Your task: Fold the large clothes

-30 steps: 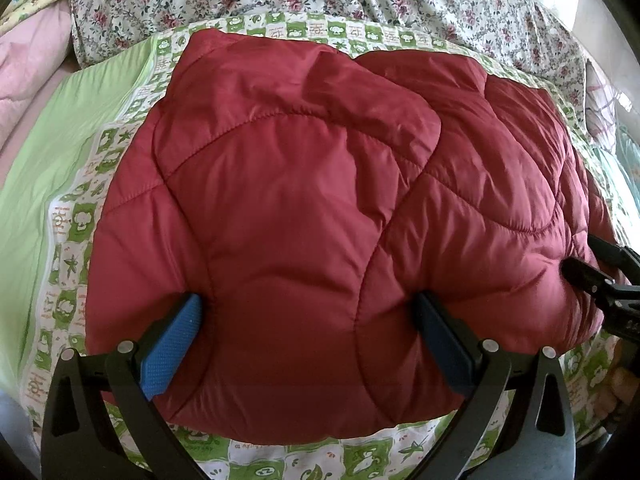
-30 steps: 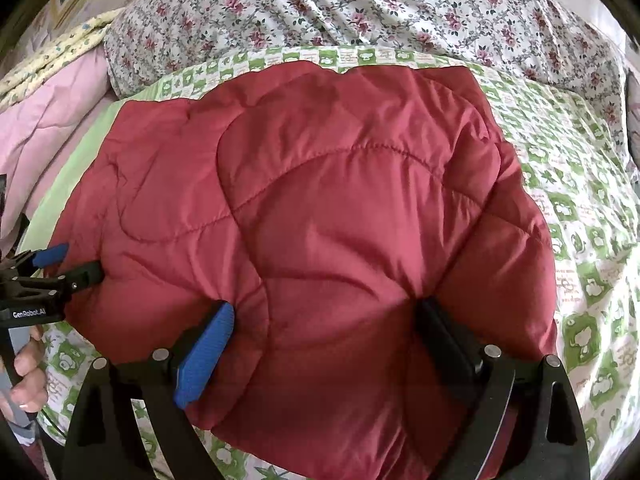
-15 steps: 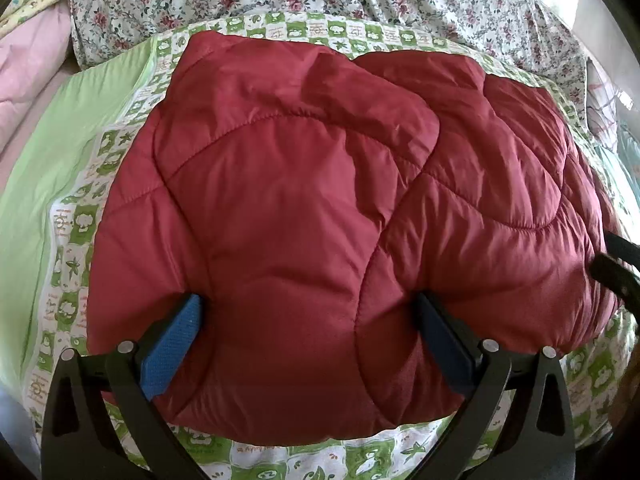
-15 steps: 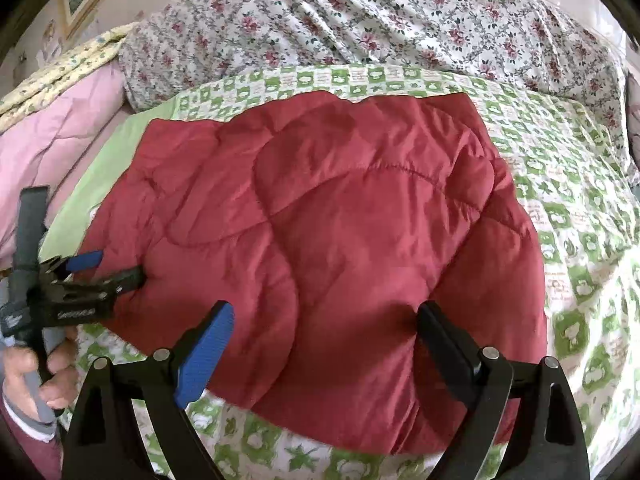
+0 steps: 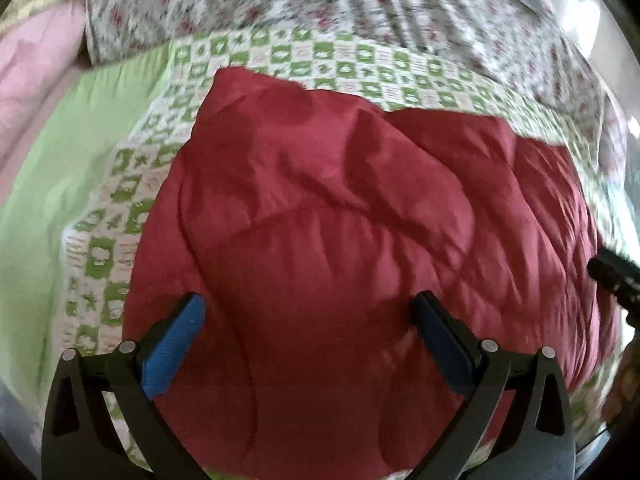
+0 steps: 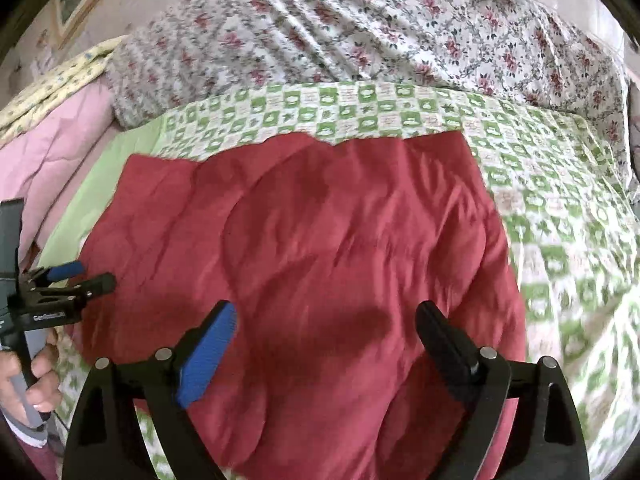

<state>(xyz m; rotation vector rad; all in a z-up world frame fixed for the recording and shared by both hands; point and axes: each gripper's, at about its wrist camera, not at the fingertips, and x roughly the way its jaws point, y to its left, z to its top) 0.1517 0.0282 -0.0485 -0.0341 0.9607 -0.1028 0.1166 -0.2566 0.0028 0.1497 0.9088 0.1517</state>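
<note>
Left wrist: left gripper fingers spread wide above red quilted jacket, gripping nothing. Right gripper likewise, fingers wide apart, empty.

quilted jacket on bedsheet

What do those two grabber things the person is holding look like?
Each is a black plastic claw with two long fingers. The left gripper and the right gripper both carry a bumpy blue pad inside a finger, and round silver pins sit at the joints. Seen from the right wrist camera, the left one has small white lettering, too blurred to read, and a grey handle.
</note>
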